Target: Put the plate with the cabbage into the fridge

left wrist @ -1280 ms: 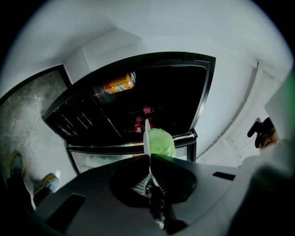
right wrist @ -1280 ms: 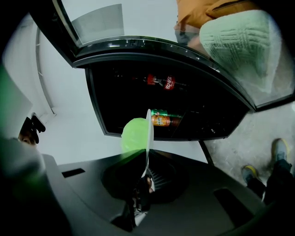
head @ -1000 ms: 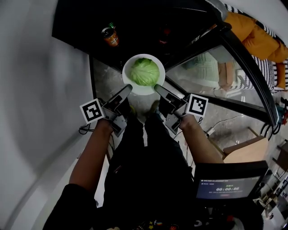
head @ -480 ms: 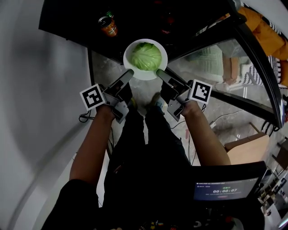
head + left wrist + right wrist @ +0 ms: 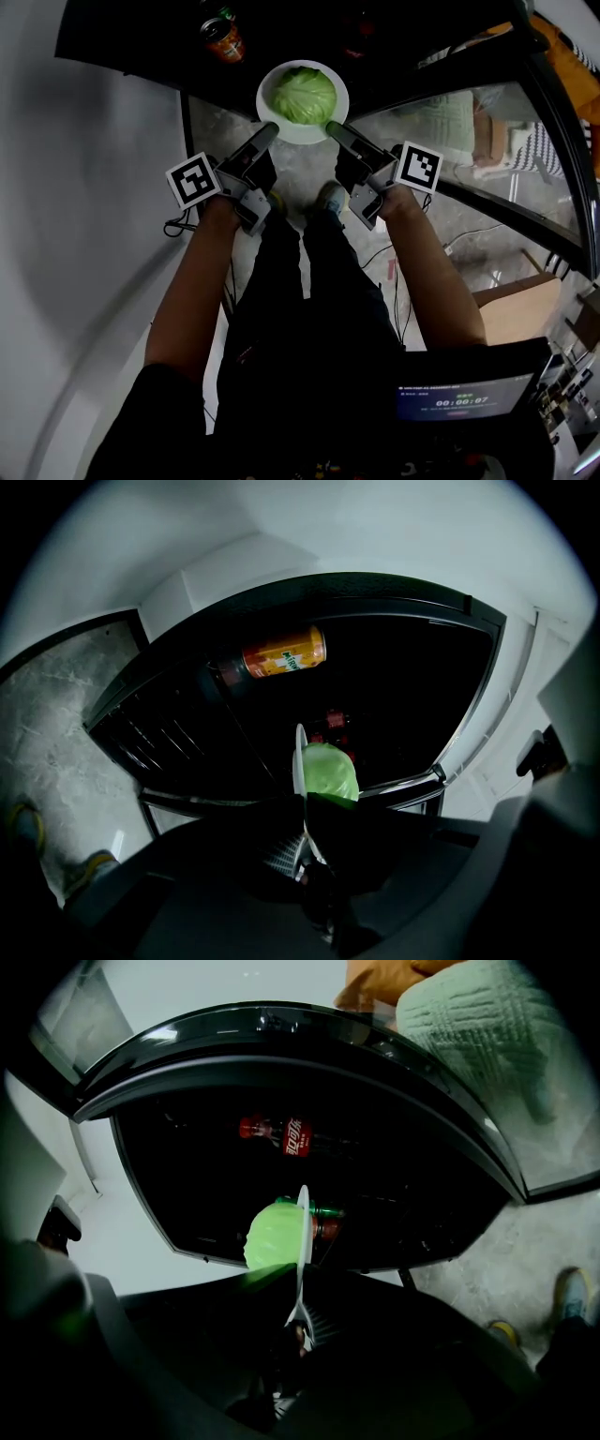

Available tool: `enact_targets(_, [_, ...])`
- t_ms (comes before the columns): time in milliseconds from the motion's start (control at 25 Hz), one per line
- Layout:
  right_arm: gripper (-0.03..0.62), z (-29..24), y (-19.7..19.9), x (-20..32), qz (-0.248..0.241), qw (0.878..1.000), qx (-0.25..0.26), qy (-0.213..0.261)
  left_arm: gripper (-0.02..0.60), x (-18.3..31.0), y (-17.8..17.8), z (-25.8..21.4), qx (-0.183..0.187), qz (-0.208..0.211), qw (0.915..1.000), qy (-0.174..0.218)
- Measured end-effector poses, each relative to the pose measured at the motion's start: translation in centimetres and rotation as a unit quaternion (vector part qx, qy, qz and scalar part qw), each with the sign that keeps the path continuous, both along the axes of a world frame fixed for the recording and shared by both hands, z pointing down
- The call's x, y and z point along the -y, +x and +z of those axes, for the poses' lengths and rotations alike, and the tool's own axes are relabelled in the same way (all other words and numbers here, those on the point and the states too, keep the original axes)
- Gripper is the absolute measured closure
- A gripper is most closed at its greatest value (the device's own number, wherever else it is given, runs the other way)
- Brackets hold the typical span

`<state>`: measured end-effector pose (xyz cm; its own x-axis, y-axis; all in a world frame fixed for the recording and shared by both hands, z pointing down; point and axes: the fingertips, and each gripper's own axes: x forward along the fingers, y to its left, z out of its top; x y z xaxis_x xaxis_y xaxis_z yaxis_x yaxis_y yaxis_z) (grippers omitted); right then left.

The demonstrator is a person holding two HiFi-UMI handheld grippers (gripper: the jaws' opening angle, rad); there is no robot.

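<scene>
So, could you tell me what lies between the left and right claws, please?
The white plate carrying the cabbage; the left claw and right claw each grip its rim, per the head view.

Inspection of items outside your task:

- An orange drink can [image 5: 223, 39] sits at the top left of your head view.
- A red-labelled cola bottle [image 5: 286, 1135] stands further back in the dark.
- The grey speckled floor [image 5: 309, 178] lies under your shoe [image 5: 330, 199].
- A pale wall [image 5: 84, 187] runs along your left.
- A cardboard box [image 5: 511, 314] stands at your right, with a timer screen [image 5: 459, 398] near it.

One plate [image 5: 300, 137], one cabbage [image 5: 303, 96], one orange can [image 5: 223, 39], one cola bottle [image 5: 286, 1135].
</scene>
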<state>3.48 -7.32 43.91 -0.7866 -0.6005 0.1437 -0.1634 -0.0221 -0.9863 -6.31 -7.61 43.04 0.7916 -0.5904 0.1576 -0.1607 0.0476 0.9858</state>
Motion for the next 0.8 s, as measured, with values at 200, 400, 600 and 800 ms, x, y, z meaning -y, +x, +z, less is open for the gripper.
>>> enact_targets(200, [0.574,-0.17,-0.28,0.18,-0.003,1.000,0.011,0.005,0.569,0.11,0.08,-0.10,-0.003,0.000,1.0000,0.000])
enact_targets(400, [0.574,-0.26,-0.11,-0.18,-0.001,1.000,0.013,-0.003,0.569,-0.13,0.03,-0.38,0.005,-0.002,1.0000,0.002])
enact_targets(600, [0.574,-0.18,-0.06,0.06,-0.004,1.000,0.013,-0.005,0.569,0.01,0.00,-0.13,0.008,-0.008,0.9999,-0.004])
enact_targets(800, [0.574,-0.14,-0.07,0.13,-0.005,1.000,0.011,-0.003,0.569,-0.02,-0.07,-0.13,0.007,-0.012,0.9999,-0.007])
